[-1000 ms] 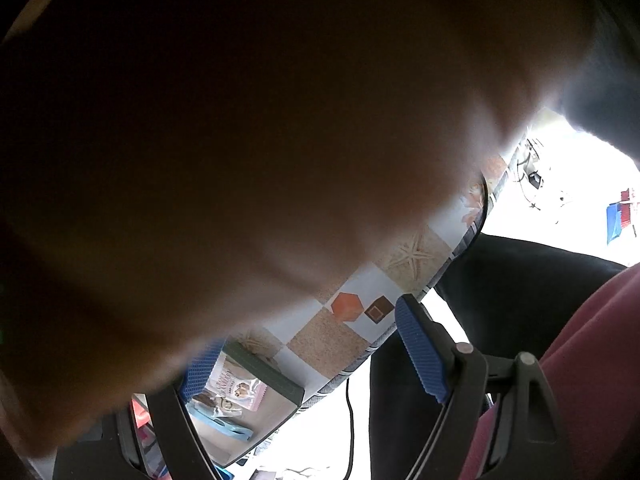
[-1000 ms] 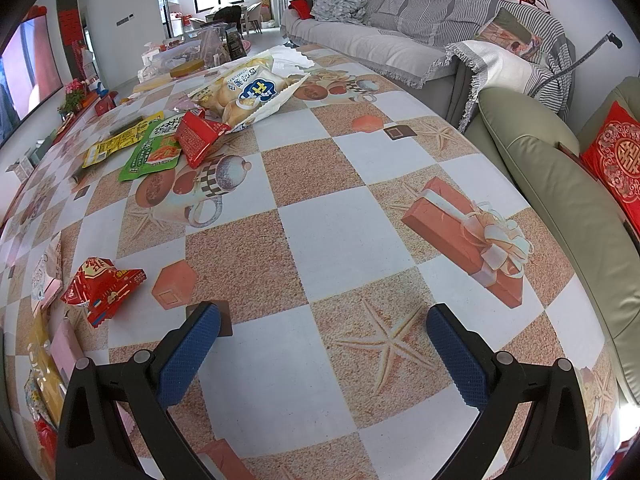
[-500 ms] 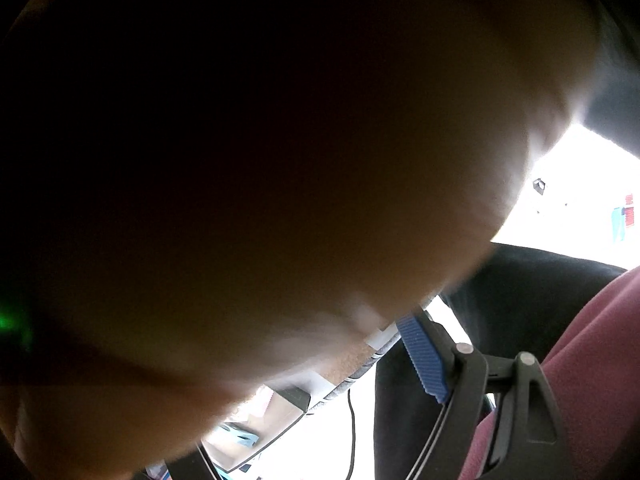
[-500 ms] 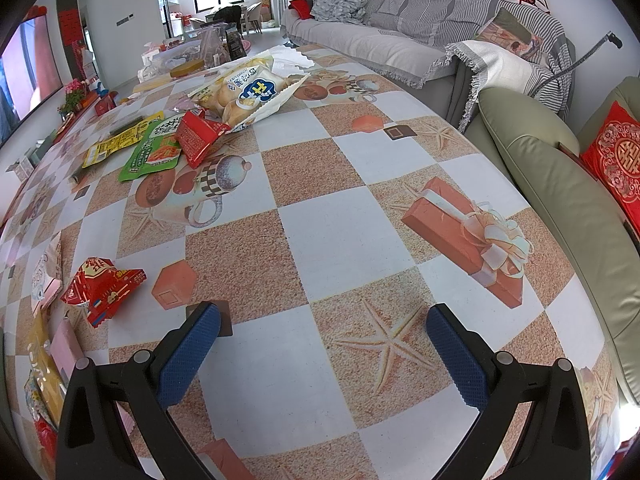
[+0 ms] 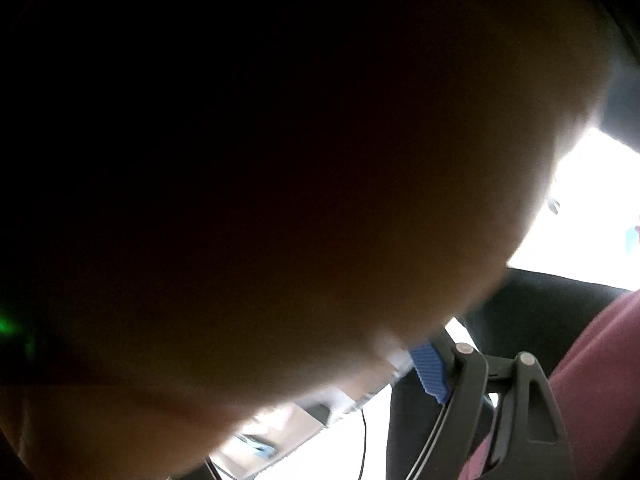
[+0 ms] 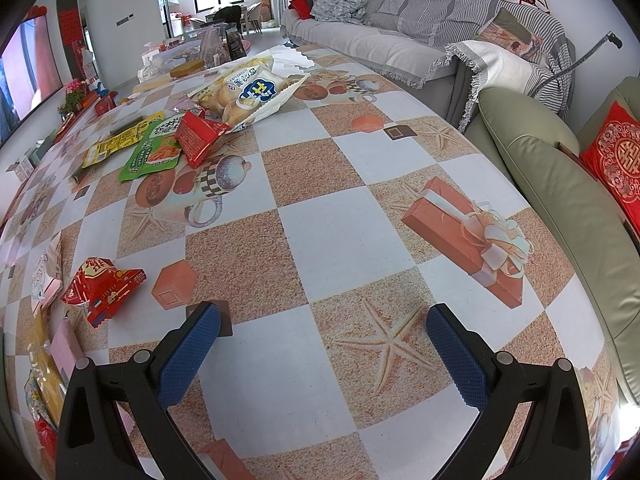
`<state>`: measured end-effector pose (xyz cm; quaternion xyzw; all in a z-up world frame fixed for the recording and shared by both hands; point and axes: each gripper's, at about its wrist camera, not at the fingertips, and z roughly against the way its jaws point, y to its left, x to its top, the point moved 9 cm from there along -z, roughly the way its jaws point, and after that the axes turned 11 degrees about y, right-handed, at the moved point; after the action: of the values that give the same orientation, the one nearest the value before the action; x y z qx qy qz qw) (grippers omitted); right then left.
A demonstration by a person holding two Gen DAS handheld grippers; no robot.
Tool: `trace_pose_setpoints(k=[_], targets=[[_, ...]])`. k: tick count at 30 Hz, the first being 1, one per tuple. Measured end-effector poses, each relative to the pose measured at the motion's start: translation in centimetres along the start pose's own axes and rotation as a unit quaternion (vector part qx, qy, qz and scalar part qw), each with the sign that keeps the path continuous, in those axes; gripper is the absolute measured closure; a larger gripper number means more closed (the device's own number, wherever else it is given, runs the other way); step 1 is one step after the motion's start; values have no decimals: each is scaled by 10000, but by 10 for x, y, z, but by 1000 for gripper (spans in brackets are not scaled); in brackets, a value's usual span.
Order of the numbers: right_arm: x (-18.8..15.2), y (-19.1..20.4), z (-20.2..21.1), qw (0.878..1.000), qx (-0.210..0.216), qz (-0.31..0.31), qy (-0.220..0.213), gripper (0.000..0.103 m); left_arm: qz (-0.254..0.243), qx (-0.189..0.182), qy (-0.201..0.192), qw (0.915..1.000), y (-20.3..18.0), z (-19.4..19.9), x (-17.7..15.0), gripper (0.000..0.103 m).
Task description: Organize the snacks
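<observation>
My right gripper [image 6: 322, 344] is open and empty, low over the patterned tablecloth [image 6: 320, 240]. Snacks lie on the table: a red crinkled packet [image 6: 102, 288] at the near left, a green packet [image 6: 158, 152], a red carton [image 6: 198, 138], a yellow packet [image 6: 120, 142] and a large bag of buns [image 6: 248, 94] farther back. In the left wrist view a large dark brown blurred shape [image 5: 280, 180] fills most of the frame. Only the right finger [image 5: 430, 372] of my left gripper shows; the left finger is hidden.
More packets [image 6: 44, 368] lie along the table's left edge. A grey sofa [image 6: 400, 28] and a green leather armchair [image 6: 560, 184] with a red cushion [image 6: 616, 160] stand right of the table. In the left wrist view a maroon sleeve [image 5: 592, 380] is at the right.
In the left wrist view the dark shape has spread down and right, covering the table edge and my left finger. The right gripper has not moved.
</observation>
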<state>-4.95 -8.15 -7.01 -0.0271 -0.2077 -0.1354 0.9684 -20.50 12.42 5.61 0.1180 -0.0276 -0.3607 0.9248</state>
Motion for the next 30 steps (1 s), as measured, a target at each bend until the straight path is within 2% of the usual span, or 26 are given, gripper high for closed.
trace_pose_setpoints(k=[7,13,23,30], targets=[[0,0,0,10000,0,-1,1,0,762,230,-792,9937,53,51,36,18],[0,0,0,10000,-1,-1,1,0,1165,288,-1194,9856,83,80,48,18],[0,1,0,10000,0,0,1,0,1533,230,-1516,9762,107,100,57,18],[0,0,0,10000,-1,-1,0,0,1587,157,-1621,9738,115,104,67,18]])
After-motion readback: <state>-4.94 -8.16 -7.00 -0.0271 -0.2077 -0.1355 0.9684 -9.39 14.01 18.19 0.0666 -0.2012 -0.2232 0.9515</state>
